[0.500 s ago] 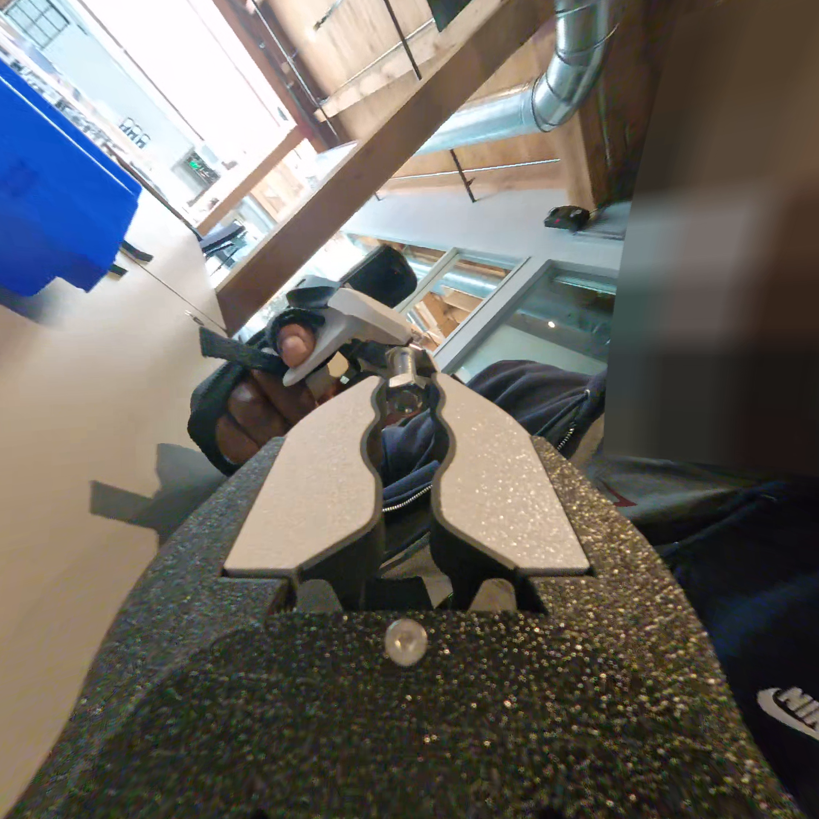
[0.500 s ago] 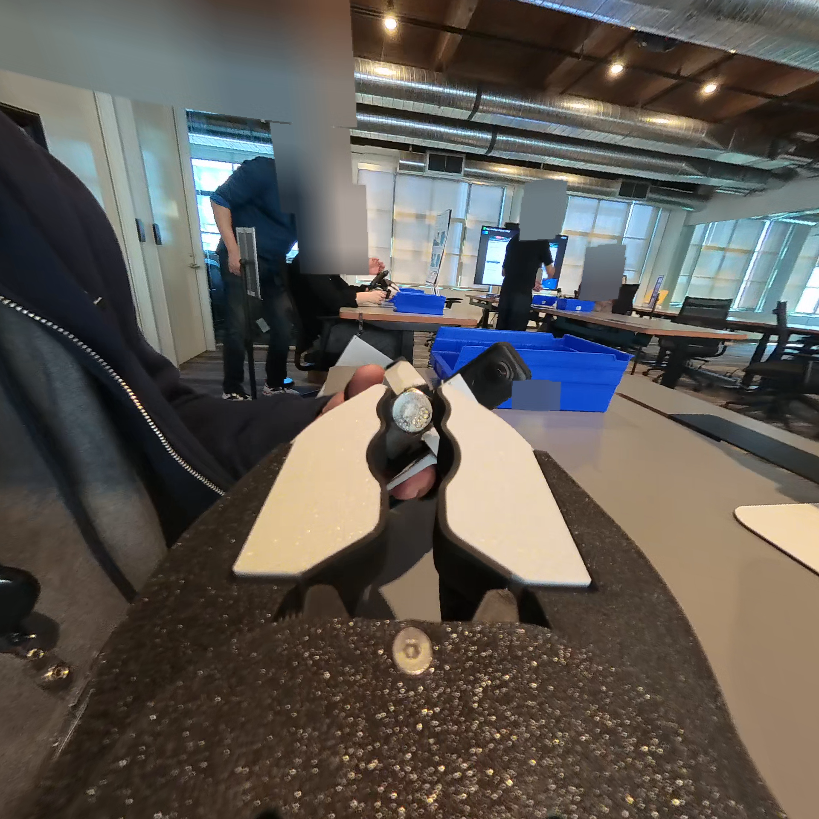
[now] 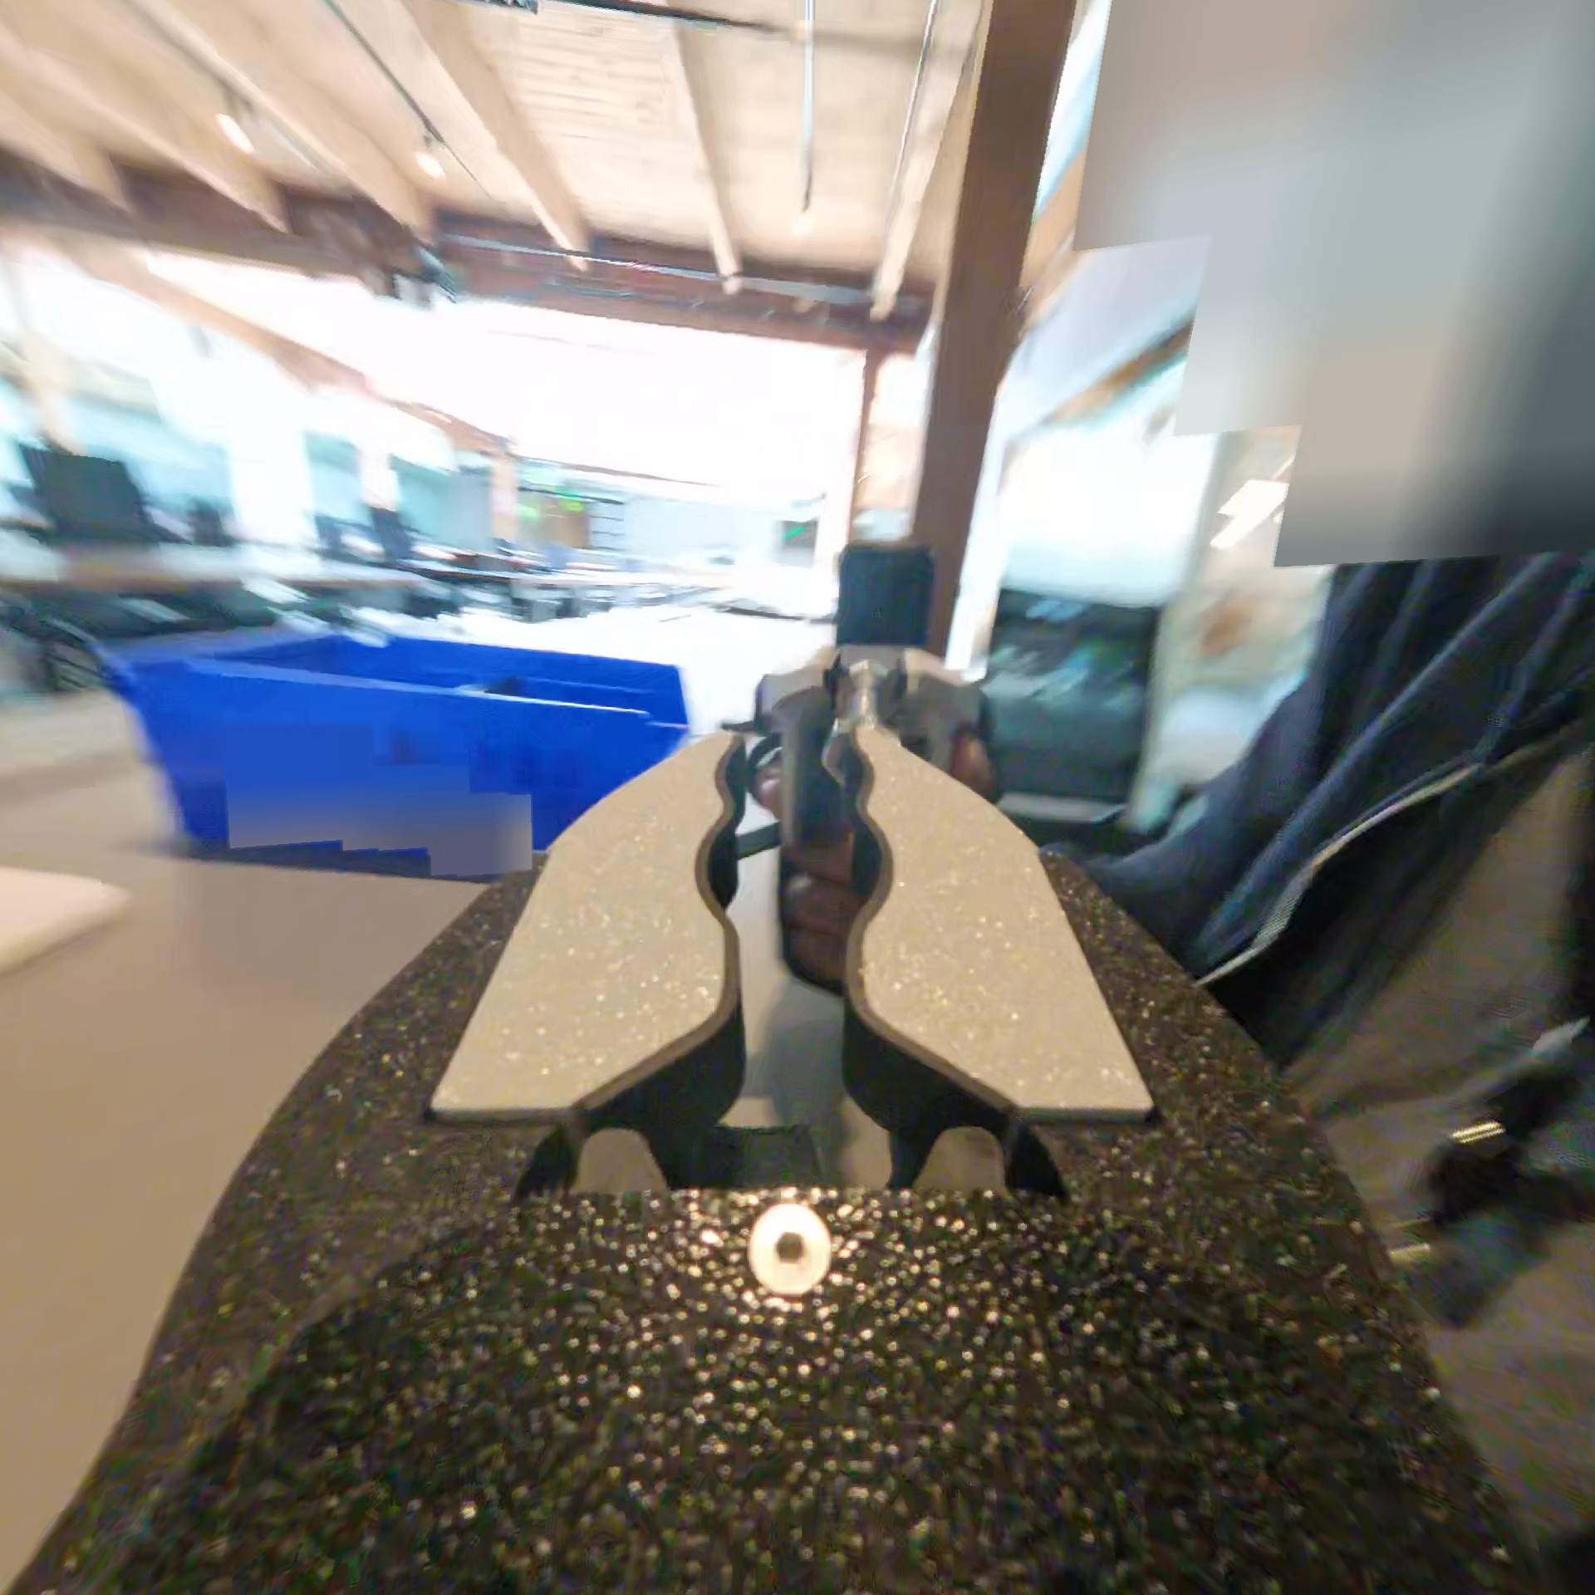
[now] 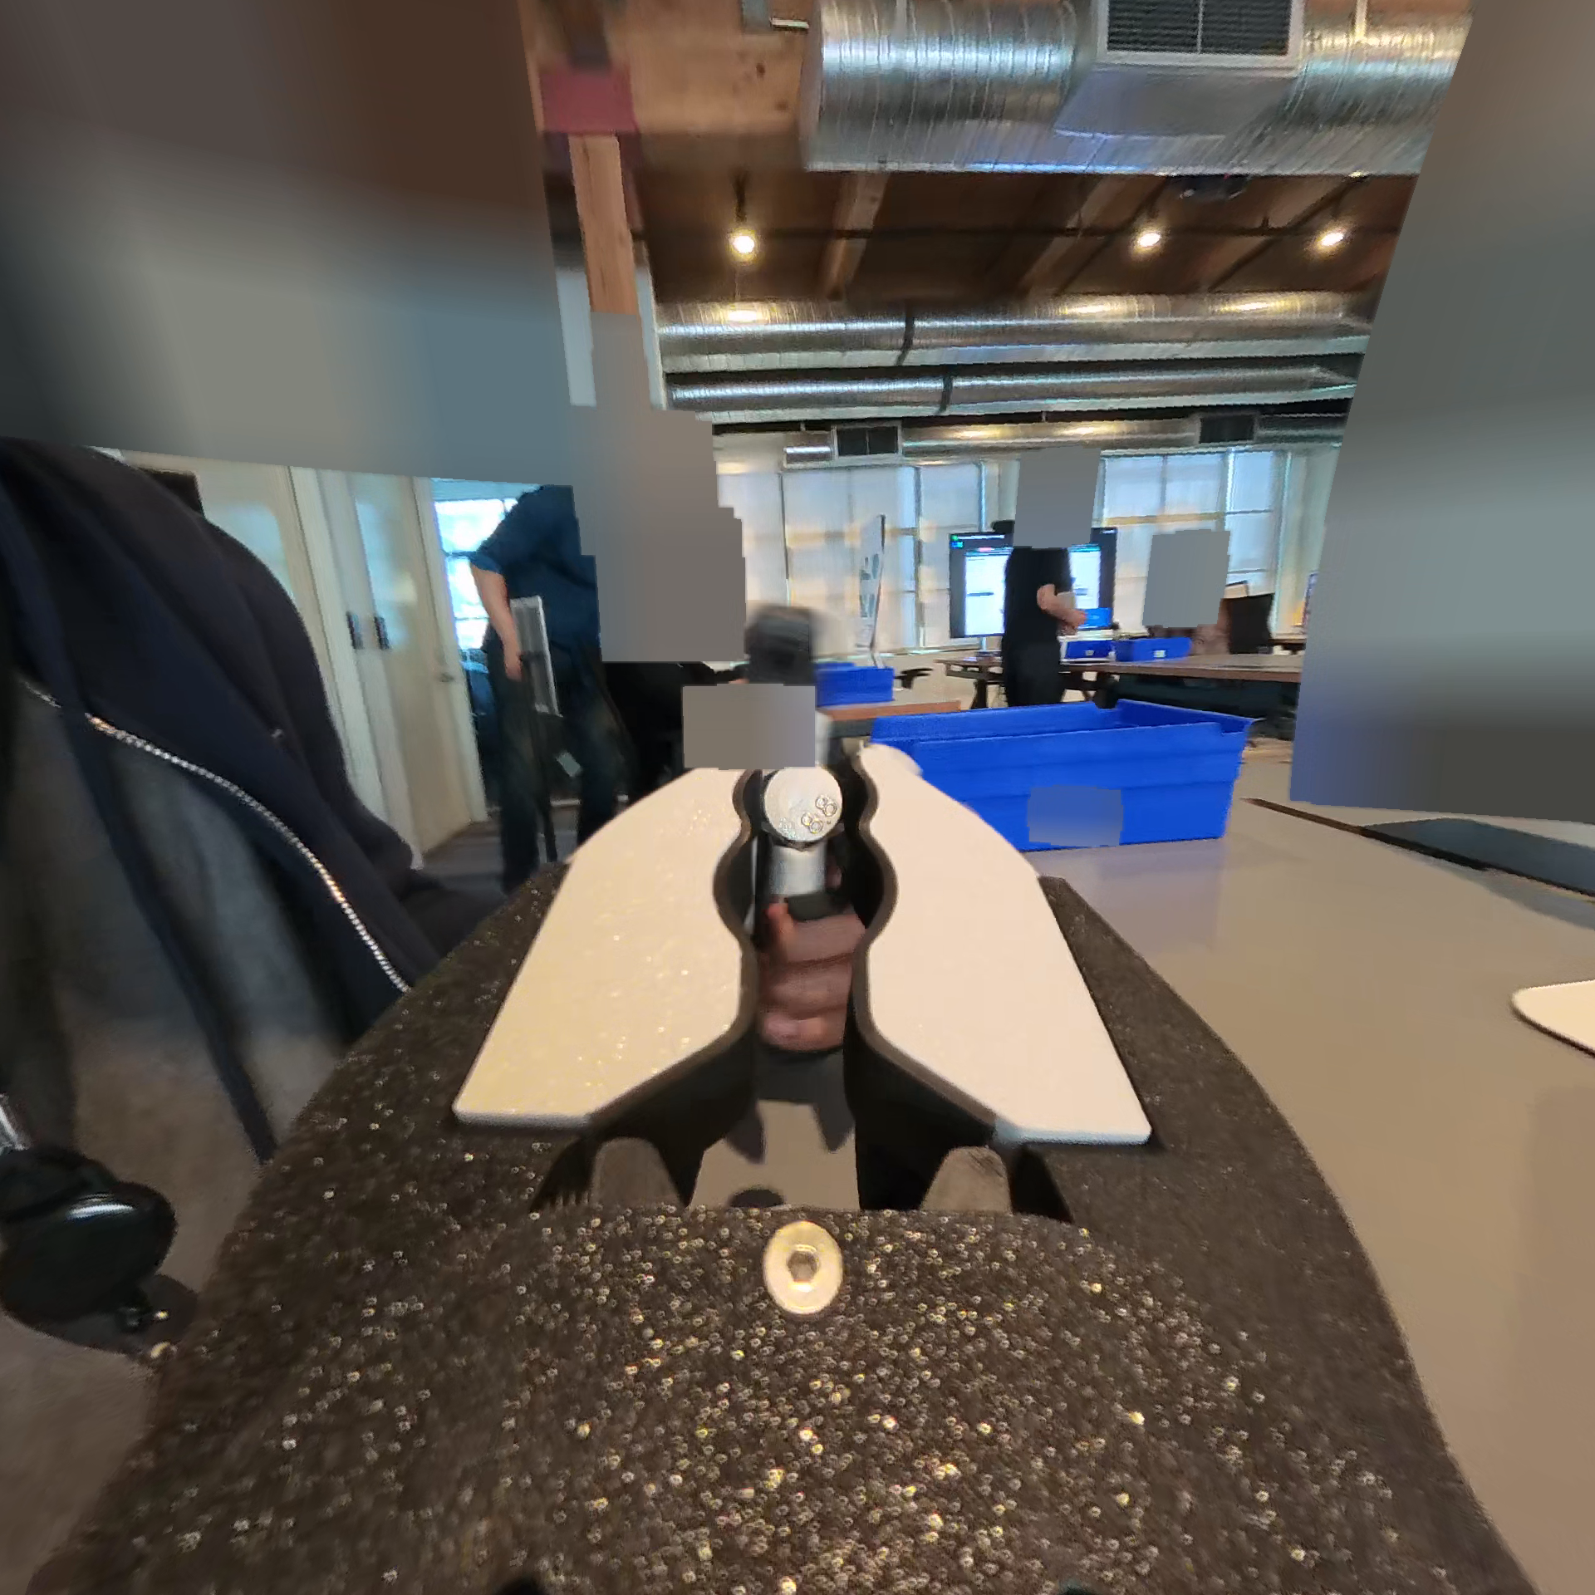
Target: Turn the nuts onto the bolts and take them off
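The right gripper (image 4: 798,798) is clenched on the bolt (image 4: 801,816), its round head facing the camera between the tips. The left gripper (image 3: 841,734) is closed around a silvery piece, blurred, likely the nut (image 3: 850,703); both meet in the air above the grey table (image 4: 1295,949). A blue bin (image 4: 1079,759) stands farther back on it. Beyond, an open office has wooden beams, silver ducts (image 4: 992,328), desks, monitors and standing people.
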